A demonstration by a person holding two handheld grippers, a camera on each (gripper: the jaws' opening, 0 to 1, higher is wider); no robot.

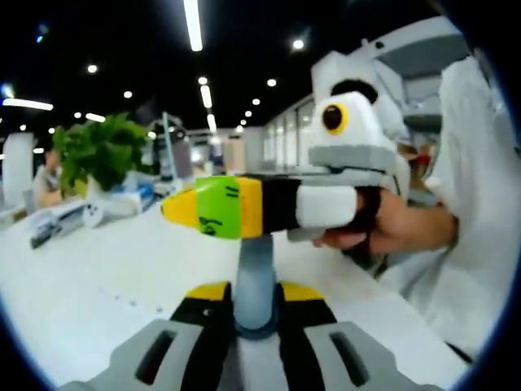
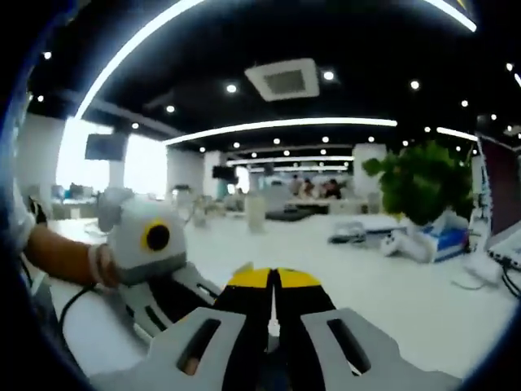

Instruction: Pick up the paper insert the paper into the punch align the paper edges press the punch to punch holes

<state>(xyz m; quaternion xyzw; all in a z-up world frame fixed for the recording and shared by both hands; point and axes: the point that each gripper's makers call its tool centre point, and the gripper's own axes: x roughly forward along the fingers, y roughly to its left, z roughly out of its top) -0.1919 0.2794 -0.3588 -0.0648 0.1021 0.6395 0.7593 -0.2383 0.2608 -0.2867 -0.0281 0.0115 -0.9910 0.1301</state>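
Hovering over the bare white table [image 1: 89, 285], both grippers, left [image 1: 255, 295] and right [image 2: 273, 285], are pressed together, empty; paper and punch unseen.

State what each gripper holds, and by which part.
Right gripper: nothing, fingers shut together. Left gripper: a grey post stands between its fingers; whether it is gripped cannot be told.

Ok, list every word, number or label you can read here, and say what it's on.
No text here is legible.
Green band on the right gripper: dark marks, too blurred to read.
Blue box beside the plant: any print is too small to read.
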